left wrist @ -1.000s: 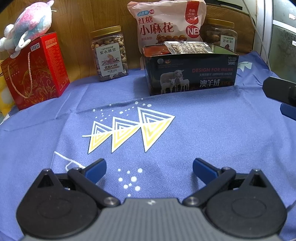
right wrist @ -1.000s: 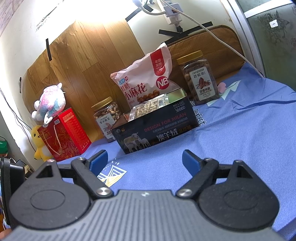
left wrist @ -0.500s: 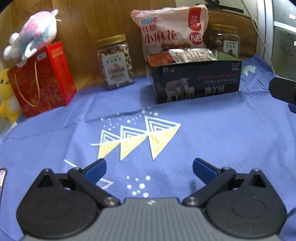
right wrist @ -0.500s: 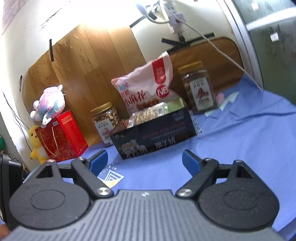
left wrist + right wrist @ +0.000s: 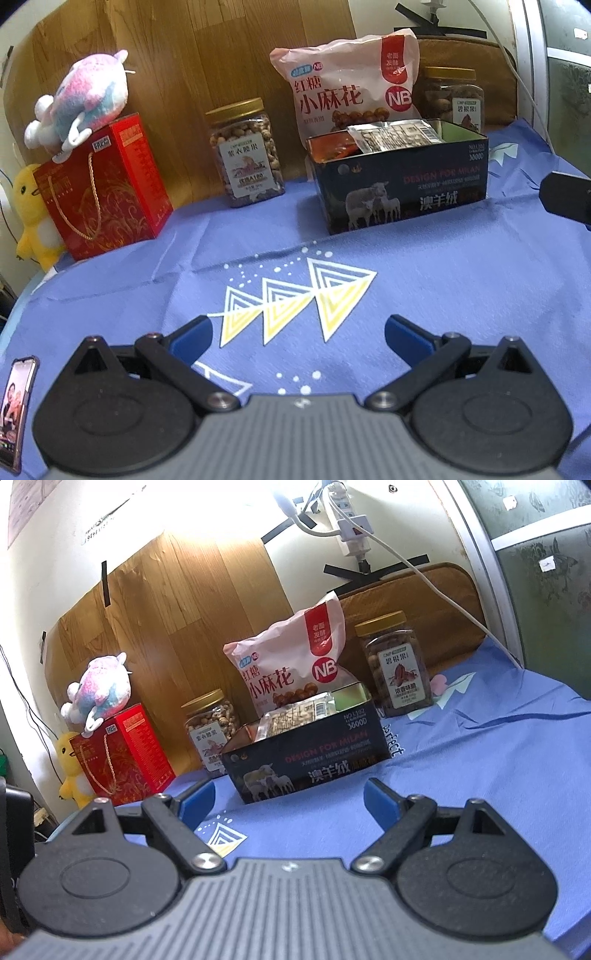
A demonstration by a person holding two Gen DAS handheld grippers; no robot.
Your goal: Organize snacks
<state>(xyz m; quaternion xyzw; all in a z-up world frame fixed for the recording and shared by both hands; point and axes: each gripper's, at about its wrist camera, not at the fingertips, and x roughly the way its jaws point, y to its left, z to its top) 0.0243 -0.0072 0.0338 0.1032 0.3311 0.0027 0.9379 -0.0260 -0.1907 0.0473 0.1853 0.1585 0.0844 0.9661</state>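
A dark box with sheep printed on it [image 5: 402, 184] [image 5: 306, 760] stands at the back of the blue cloth, with snack packets [image 5: 391, 136] [image 5: 295, 716] lying in it. Behind it leans a pink snack bag [image 5: 351, 85] [image 5: 291, 668]. One nut jar [image 5: 247, 151] [image 5: 210, 731] stands left of the box, another jar [image 5: 454, 98] [image 5: 397, 664] to its right. My left gripper [image 5: 299, 336] is open over the cloth's triangle print, well short of the box. My right gripper [image 5: 290, 799] is open too, with nothing between its fingers, and points at the box.
A red gift box [image 5: 103, 188] [image 5: 123, 757] carries a plush toy [image 5: 85, 99] [image 5: 98, 690] at the back left, a yellow duck toy [image 5: 35, 218] beside it. A phone [image 5: 16, 410] lies at the cloth's left edge. A cable [image 5: 443, 598] hangs over the back right corner.
The left view has tilted up and drawn back, so the box and jars sit lower and smaller and the phone has come into view. The right gripper has held still.
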